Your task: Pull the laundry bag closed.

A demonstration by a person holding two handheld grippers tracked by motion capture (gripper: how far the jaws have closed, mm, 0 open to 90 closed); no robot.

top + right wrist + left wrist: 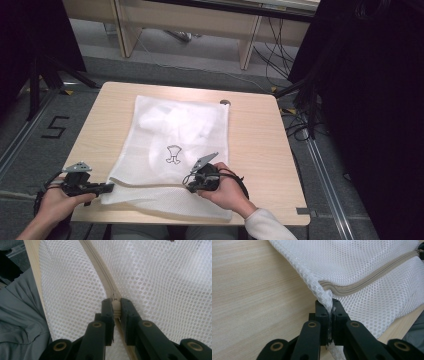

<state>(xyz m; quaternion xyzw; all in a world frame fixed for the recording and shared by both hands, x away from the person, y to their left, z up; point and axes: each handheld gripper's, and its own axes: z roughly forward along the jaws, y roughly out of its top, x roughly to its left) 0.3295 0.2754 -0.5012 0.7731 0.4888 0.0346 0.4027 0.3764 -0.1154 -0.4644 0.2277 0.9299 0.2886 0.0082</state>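
At the left, the left hand-held gripper (106, 188) is clenched on the near left corner of the white mesh bag (175, 150); in the left gripper view the mesh fabric is pinched between its jaws, just where the zipper (372, 277) ends. The bag lies flat on the desk (255, 135), with its long axis going away from the person. The zipper runs along the near end of the bag, from the left hand-held gripper toward the right one. The right hand-held gripper (189, 181) is clamped on the zipper line, apparently on the pull (115, 305), near the middle of the near end. I judge the coming move follows the zipper, left or right. The near desk edge is very close, and the bag hangs slightly over it. To the right there is free desk surface.
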